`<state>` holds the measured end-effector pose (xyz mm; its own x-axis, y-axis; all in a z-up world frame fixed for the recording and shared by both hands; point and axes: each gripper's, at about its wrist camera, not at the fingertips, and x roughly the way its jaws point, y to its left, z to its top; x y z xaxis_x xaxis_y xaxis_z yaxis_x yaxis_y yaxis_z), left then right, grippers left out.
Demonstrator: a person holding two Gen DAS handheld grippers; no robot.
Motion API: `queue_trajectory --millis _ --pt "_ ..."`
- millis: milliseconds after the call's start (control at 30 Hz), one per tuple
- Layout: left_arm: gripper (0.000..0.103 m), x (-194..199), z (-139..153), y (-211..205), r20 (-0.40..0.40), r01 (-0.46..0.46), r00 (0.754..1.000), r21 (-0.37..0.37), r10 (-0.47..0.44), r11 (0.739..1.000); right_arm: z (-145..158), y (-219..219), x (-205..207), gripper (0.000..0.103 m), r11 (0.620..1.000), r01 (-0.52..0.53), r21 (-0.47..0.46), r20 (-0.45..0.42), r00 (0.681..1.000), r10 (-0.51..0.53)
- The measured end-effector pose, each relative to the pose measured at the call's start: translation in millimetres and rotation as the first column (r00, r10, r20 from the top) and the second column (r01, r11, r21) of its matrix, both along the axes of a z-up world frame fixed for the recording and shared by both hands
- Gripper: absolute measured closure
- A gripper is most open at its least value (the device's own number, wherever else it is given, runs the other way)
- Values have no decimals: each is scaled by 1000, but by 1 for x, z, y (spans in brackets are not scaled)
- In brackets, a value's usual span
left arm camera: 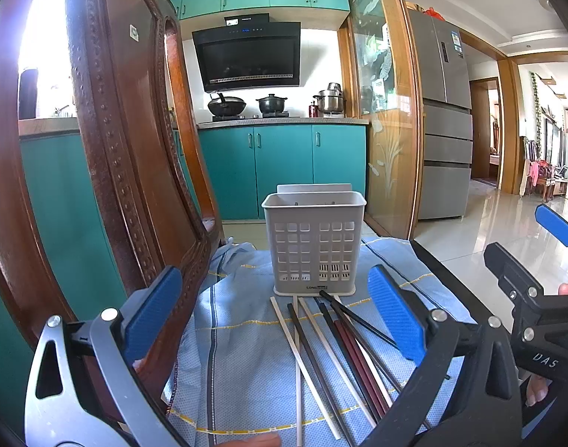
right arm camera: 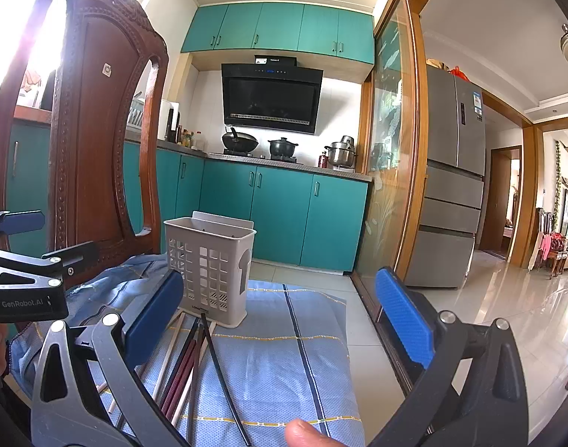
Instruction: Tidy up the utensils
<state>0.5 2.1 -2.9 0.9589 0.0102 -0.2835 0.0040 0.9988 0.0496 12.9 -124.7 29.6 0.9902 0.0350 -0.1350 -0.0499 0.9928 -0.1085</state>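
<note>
Chopsticks lie between the open left hand-held gripper's fingers.

I see a matt grey plastic holder, smooth glossy chopsticks on woven blue cloth, a polished carved wooden chair, and textured blue fingers.

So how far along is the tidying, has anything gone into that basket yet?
Nothing looks done yet: the white basket appears empty, though its floor is hidden. Nothing is in hand; the left tool and right tool are both open. Left to do: all the chopsticks lying on the blue cloth.
</note>
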Motion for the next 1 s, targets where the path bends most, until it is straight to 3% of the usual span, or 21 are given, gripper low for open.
queue_trajectory --millis 867,933,1000 --pt "3 2 -2 -1 -12 0 1000 2 0 1000 -1 -2 4 2 1000 11 8 -5 1000 -11" --pt "3 10 -6 -2 -72 -5 997 26 7 1000 -3 -4 12 2 998 61 -2 -37 997 -61" --pt "4 25 -19 -6 -193 -15 981 70 28 997 -12 -3 36 3 979 177 -97 -127 974 -189"
